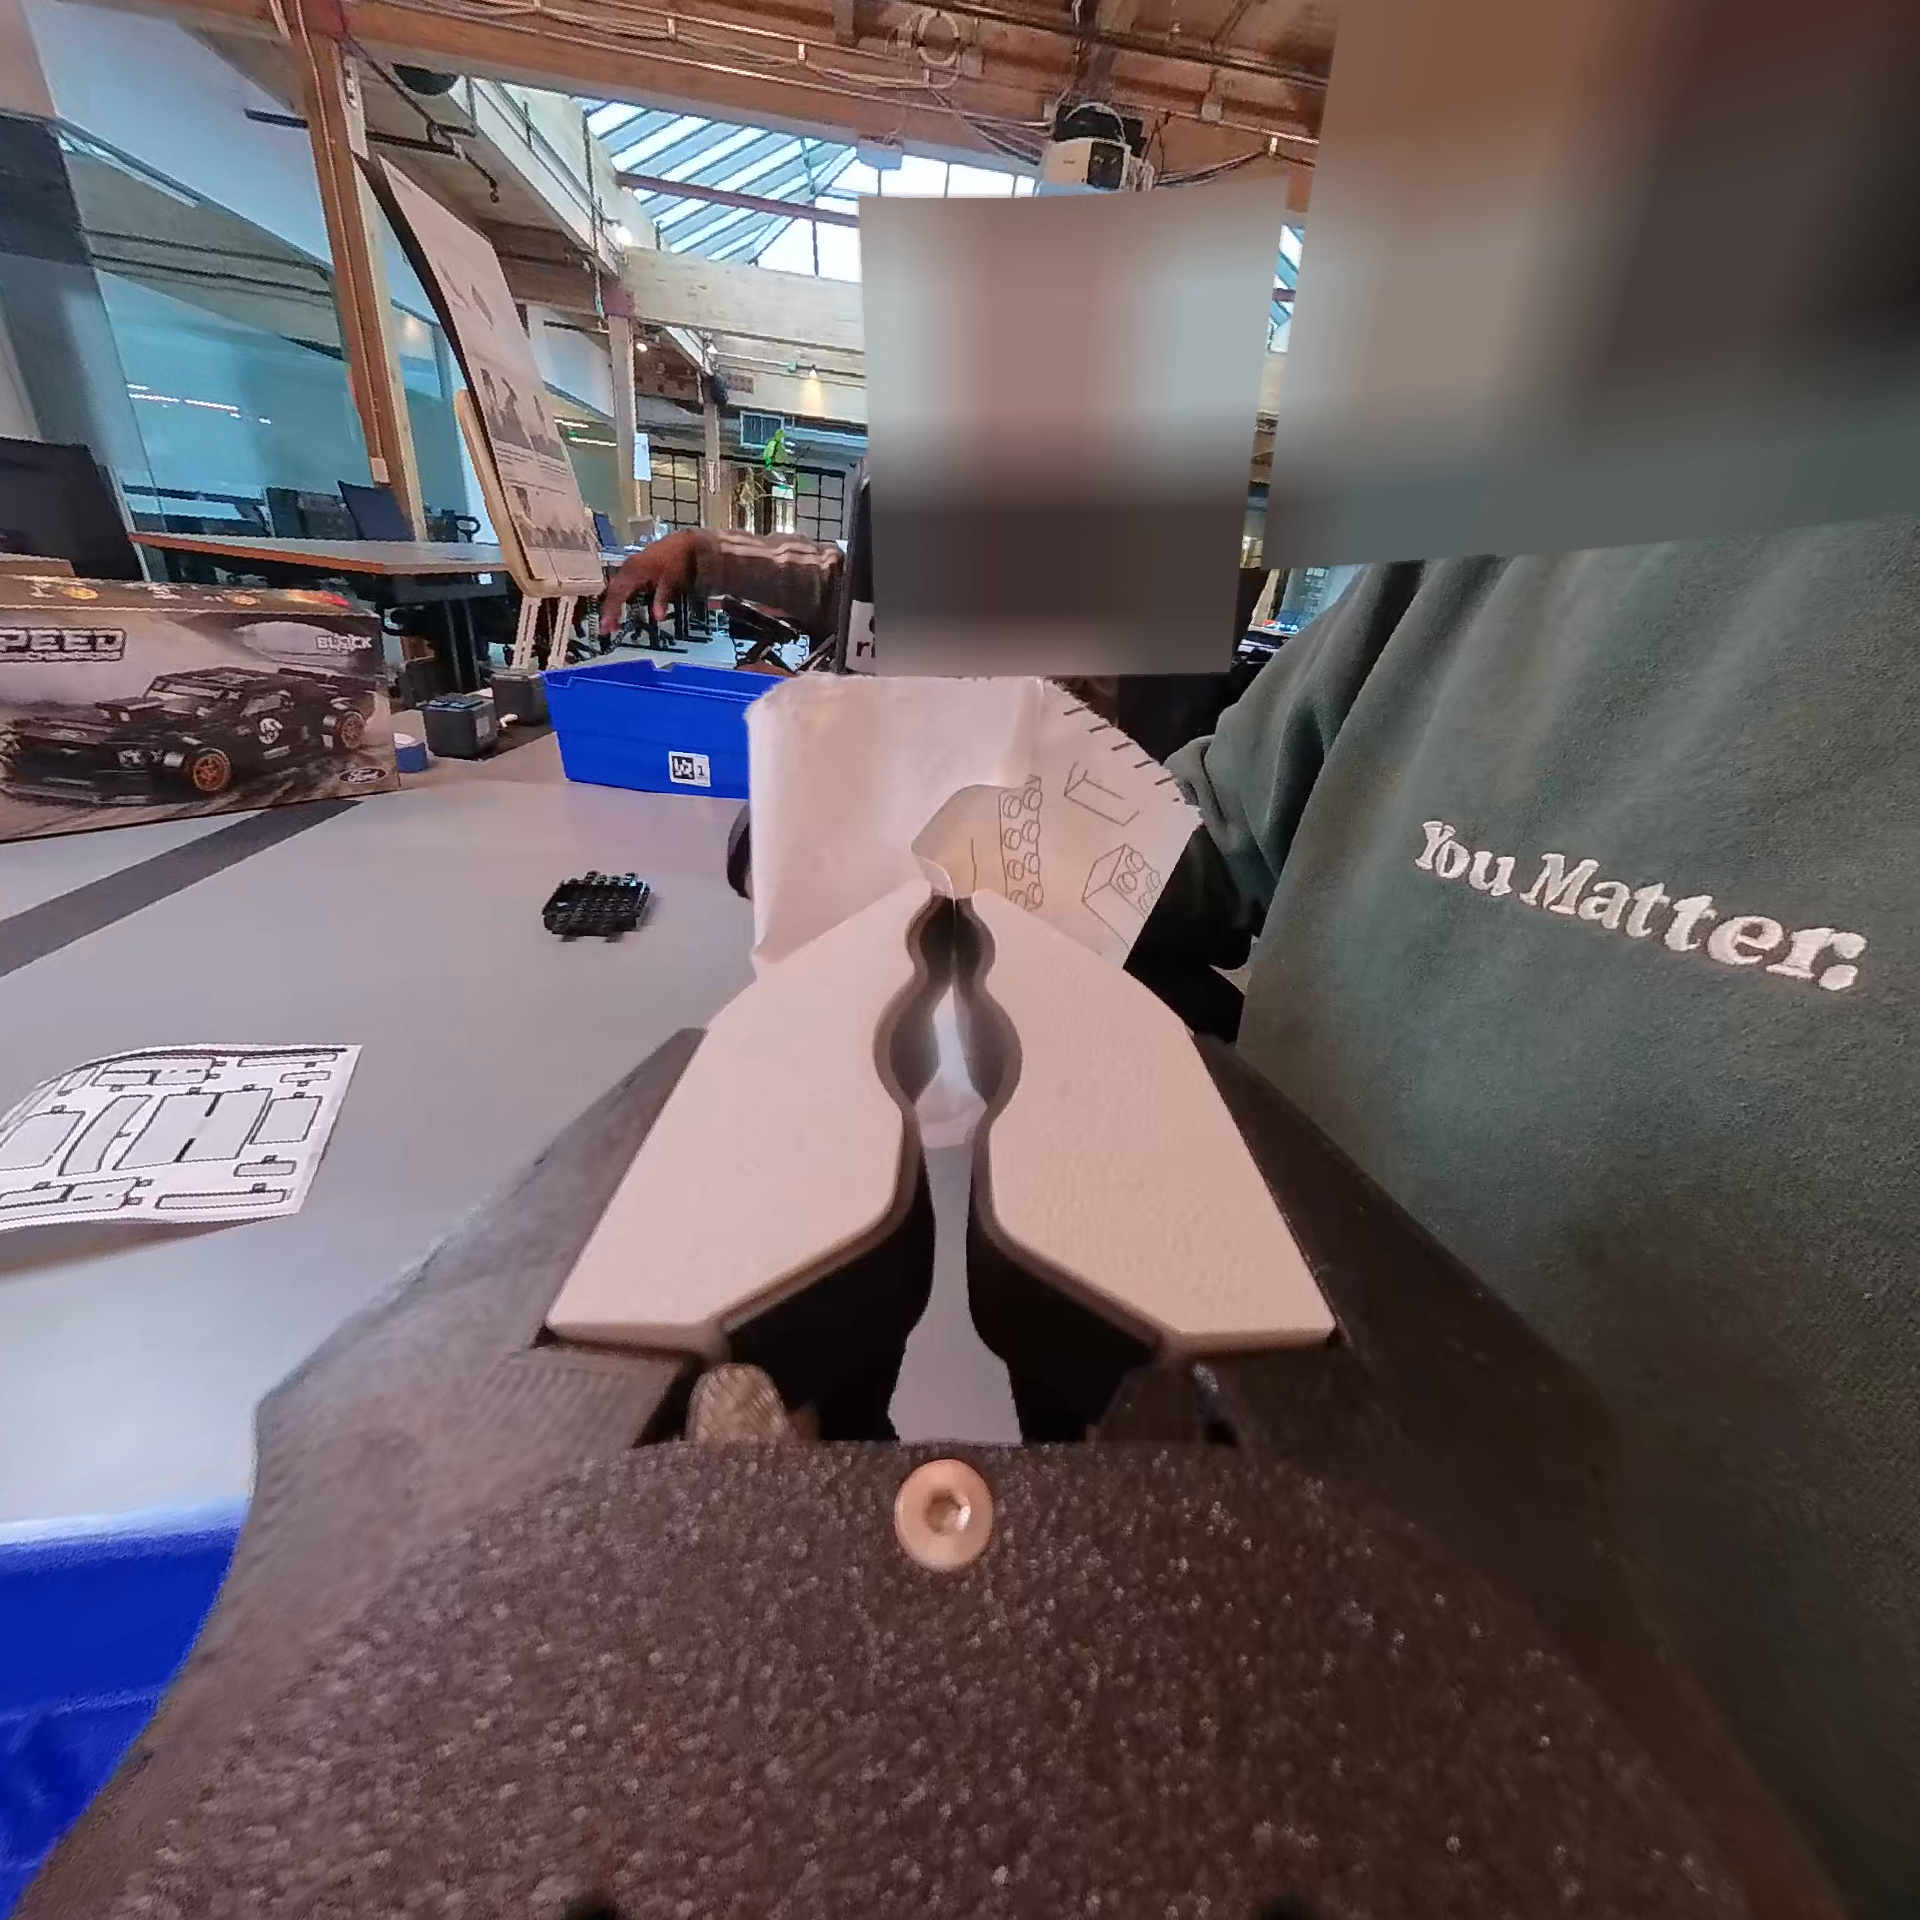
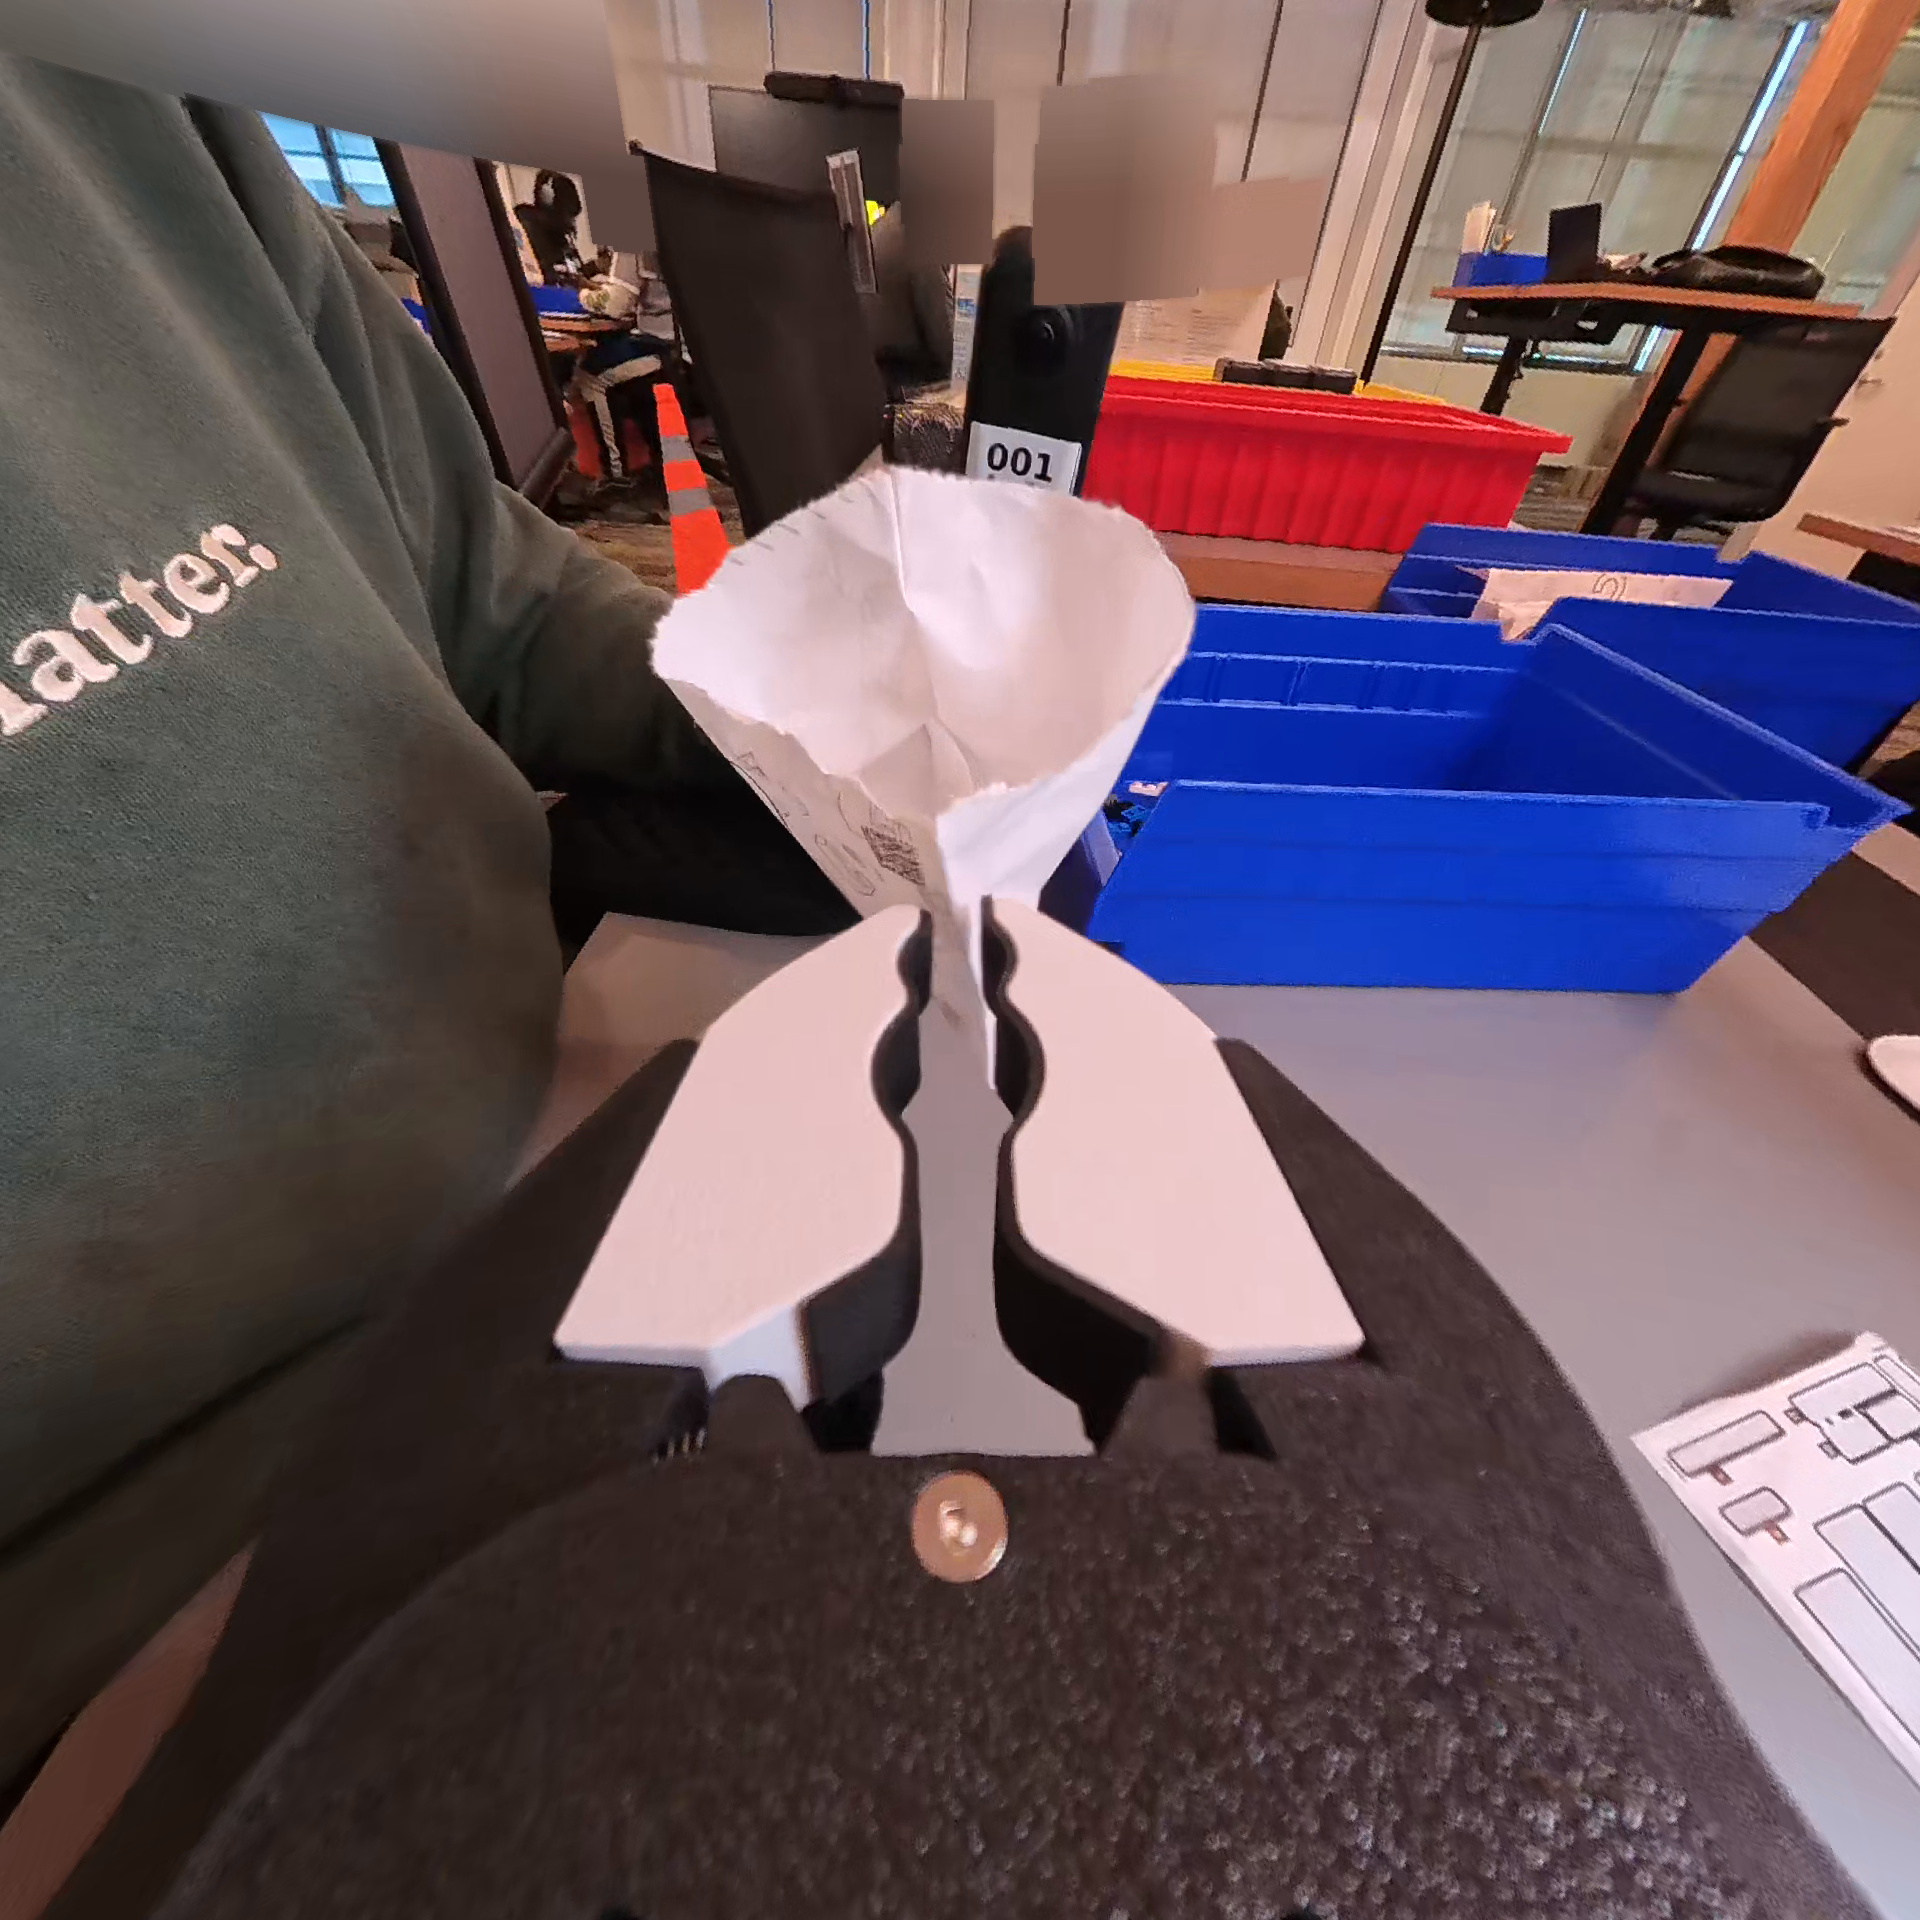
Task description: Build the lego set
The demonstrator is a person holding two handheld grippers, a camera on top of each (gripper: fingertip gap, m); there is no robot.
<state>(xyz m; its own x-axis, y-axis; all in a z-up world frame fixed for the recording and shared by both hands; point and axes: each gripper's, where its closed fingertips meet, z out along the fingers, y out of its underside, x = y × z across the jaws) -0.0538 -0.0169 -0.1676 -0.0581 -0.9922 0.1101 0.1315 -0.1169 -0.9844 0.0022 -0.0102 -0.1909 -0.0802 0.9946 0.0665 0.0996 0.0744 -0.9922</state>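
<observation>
A white paper parts bag (image 1: 883, 790) with printed brick drawings is held up above the grey table between both grippers. My left gripper (image 1: 951, 914) is shut on one edge of it. My right gripper (image 2: 954, 935) is shut on the opposite edge, and from there the bag (image 2: 925, 644) spreads open like a funnel with its torn mouth facing that camera. A small black studded lego plate (image 1: 597, 904) lies on the table to the left of the bag. What the bag holds is hidden.
A sticker sheet (image 1: 166, 1132) lies on the table at left, also at the right wrist view's lower right (image 2: 1808, 1496). The set's box (image 1: 187, 707) stands far left. Blue bins (image 2: 1455, 831) sit right of the bag, another (image 1: 655, 727) behind. A person in a green sweatshirt (image 1: 1610, 1039) stands close. About 7 centimetres separates my left fingertips from my right.
</observation>
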